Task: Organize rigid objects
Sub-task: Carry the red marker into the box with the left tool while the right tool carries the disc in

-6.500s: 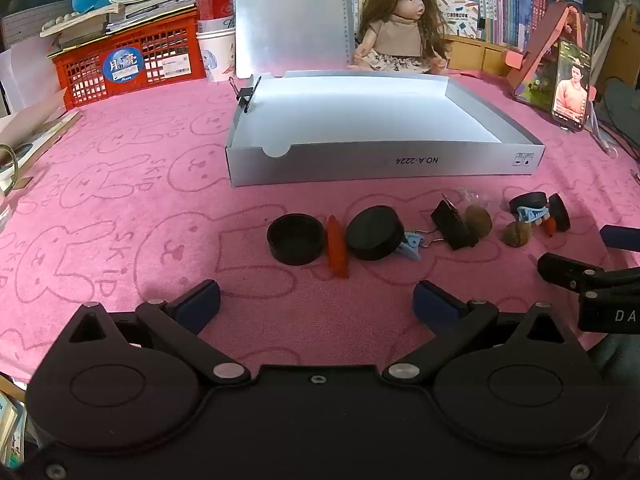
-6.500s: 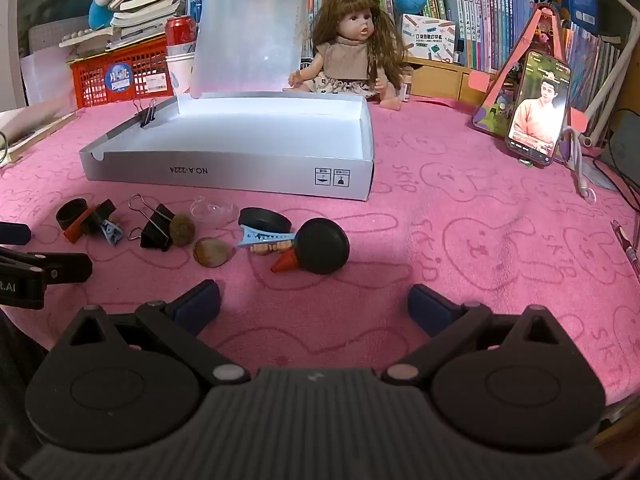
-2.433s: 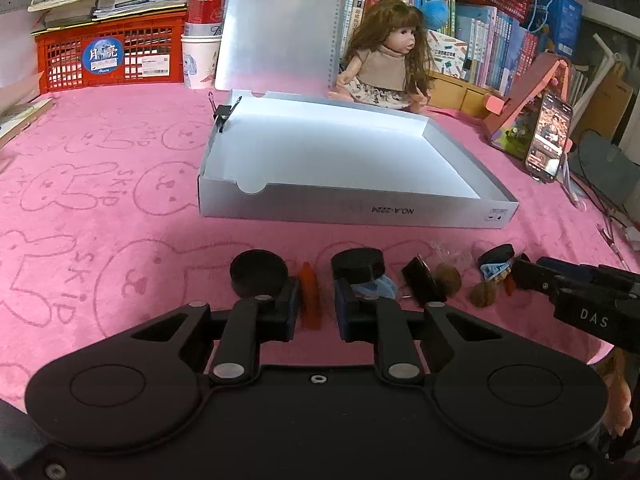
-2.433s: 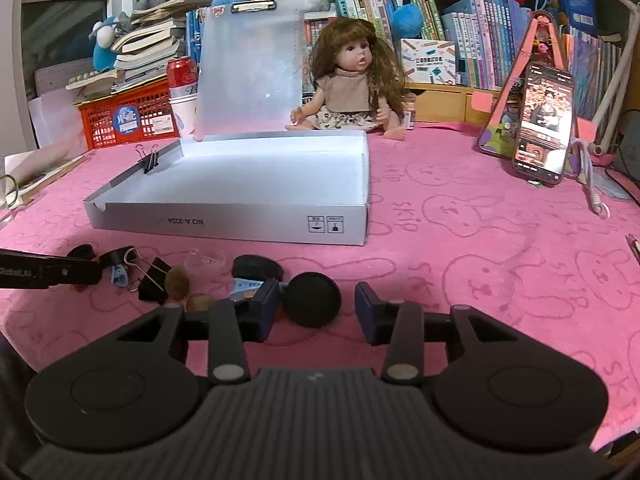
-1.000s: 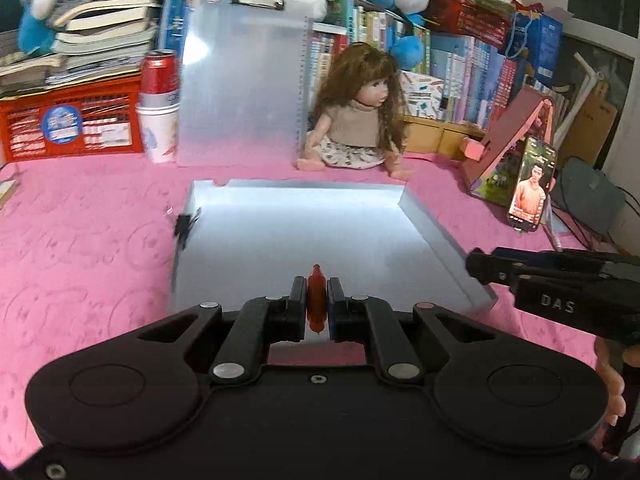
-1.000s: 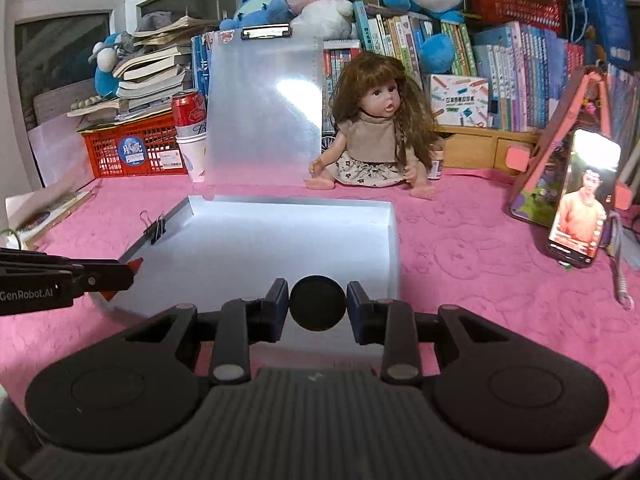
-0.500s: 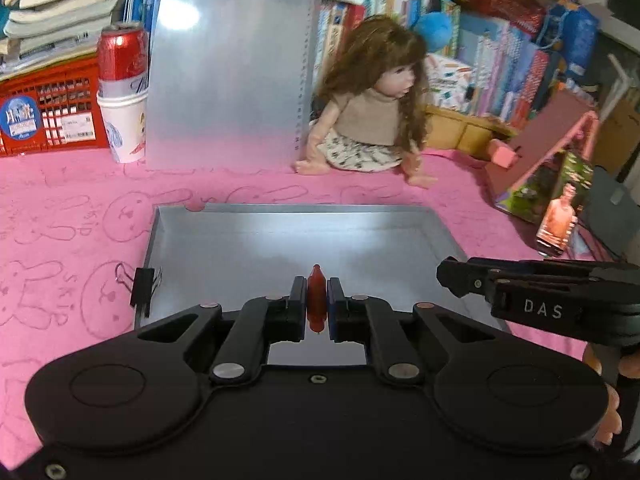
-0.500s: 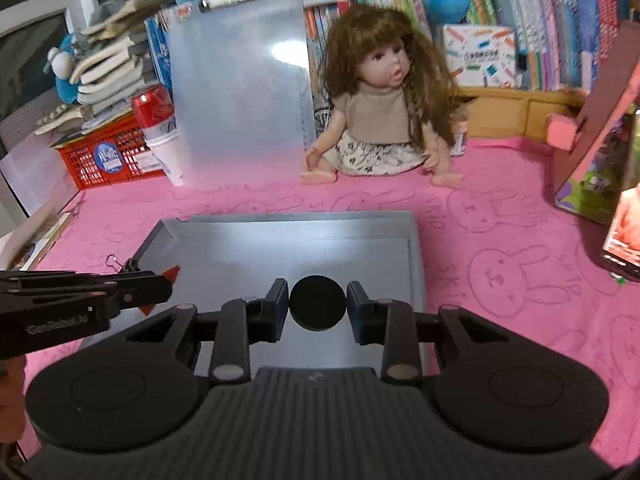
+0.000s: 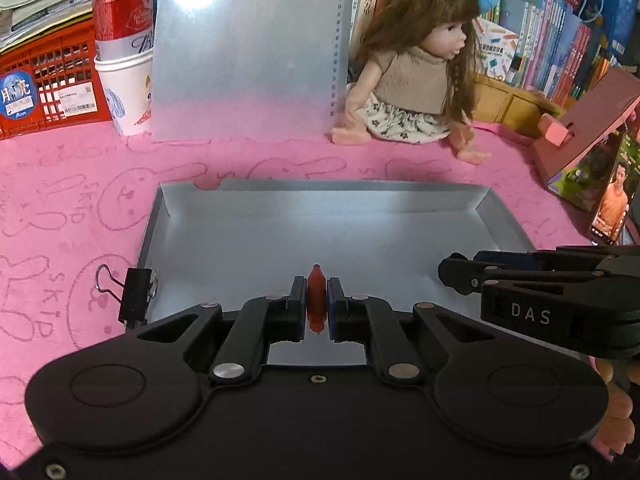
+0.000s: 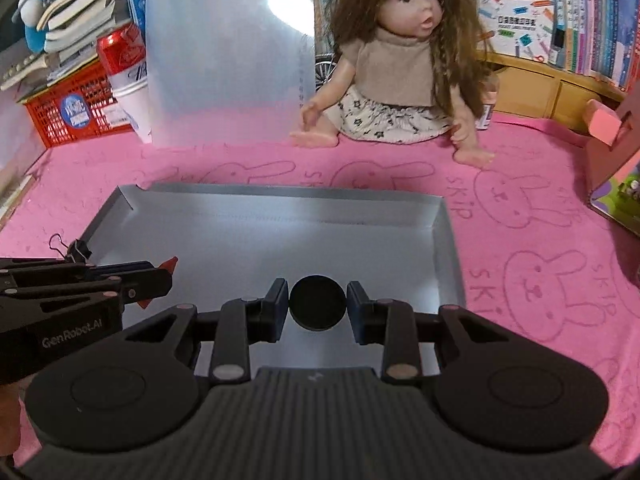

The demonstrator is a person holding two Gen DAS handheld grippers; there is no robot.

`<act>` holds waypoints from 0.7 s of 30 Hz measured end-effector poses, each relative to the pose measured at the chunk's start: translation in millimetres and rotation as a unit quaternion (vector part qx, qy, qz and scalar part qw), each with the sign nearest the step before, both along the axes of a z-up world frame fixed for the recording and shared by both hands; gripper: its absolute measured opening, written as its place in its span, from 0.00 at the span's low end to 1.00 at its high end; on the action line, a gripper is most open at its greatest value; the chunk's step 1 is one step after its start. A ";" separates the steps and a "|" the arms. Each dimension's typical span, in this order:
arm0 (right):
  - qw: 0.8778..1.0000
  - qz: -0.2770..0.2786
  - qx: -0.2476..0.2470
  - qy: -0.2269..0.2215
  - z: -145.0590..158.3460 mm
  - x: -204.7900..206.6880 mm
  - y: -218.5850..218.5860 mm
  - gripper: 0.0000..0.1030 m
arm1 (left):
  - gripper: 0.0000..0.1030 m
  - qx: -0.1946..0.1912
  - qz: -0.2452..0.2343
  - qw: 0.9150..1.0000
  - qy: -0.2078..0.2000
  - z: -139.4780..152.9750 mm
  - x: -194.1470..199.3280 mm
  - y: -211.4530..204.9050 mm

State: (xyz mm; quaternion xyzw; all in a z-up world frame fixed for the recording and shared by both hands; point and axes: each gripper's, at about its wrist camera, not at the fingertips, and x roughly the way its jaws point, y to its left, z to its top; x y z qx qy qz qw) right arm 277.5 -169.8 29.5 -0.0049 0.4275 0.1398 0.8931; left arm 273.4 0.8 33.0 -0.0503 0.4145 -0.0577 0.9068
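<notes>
Two handheld grippers are in view: the left gripper (image 9: pixel 317 306) and the right gripper (image 10: pixel 317 310). There is one red peg (image 9: pixel 316 298), one black round disc (image 10: pixel 317 308), one grey cardboard tray (image 9: pixel 248 236) and one black binder clip (image 9: pixel 134 298). Behind these are one doll (image 9: pixel 416 68), one red soda can (image 9: pixel 122 10), one white paper cup (image 9: pixel 128 88), one red plastic basket (image 9: pixel 48 80), one translucent clipboard (image 9: pixel 248 48) and one phone (image 9: pixel 612 200).

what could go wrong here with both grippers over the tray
The black disc is pinched only at its edges by the right gripper; released from this height it may roll or bounce over the gray tray's low wall. The left gripper, holding the thin orange piece, is close beside it, so they might bump.
</notes>
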 end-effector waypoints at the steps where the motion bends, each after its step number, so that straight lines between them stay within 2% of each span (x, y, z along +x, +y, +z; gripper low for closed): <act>1: 1.000 0.002 -0.001 0.002 -1.2 0.9 1.3 0.36 | 0.10 -0.001 -0.001 1.000 0.002 -2.2 0.6 0.4; 14: 1.000 0.009 -0.024 0.007 -9.0 3.7 11.0 0.37 | 0.11 0.001 -0.001 1.000 0.005 -12.2 1.9 0.9; 15: 1.000 0.010 -0.024 0.007 -9.5 3.8 11.1 0.40 | 0.12 0.003 0.000 1.000 0.004 -11.5 1.4 0.9; 16: 1.000 0.011 -0.022 0.007 -9.8 3.6 11.0 0.50 | 0.13 0.004 0.002 1.000 0.002 -10.5 0.4 1.3; 18: 1.000 0.010 -0.022 0.002 -8.3 1.7 10.9 0.57 | 0.21 0.000 -0.002 1.000 -0.003 -7.5 -2.0 2.9; 20: 1.000 0.009 -0.024 -0.005 -4.7 -1.2 11.1 0.60 | 0.35 -0.005 -0.005 1.000 -0.004 -3.6 -4.8 4.5; 21: 1.000 0.010 -0.025 -0.009 -2.6 -2.8 11.0 0.62 | 0.38 -0.006 -0.006 1.000 -0.007 -1.3 -7.1 5.2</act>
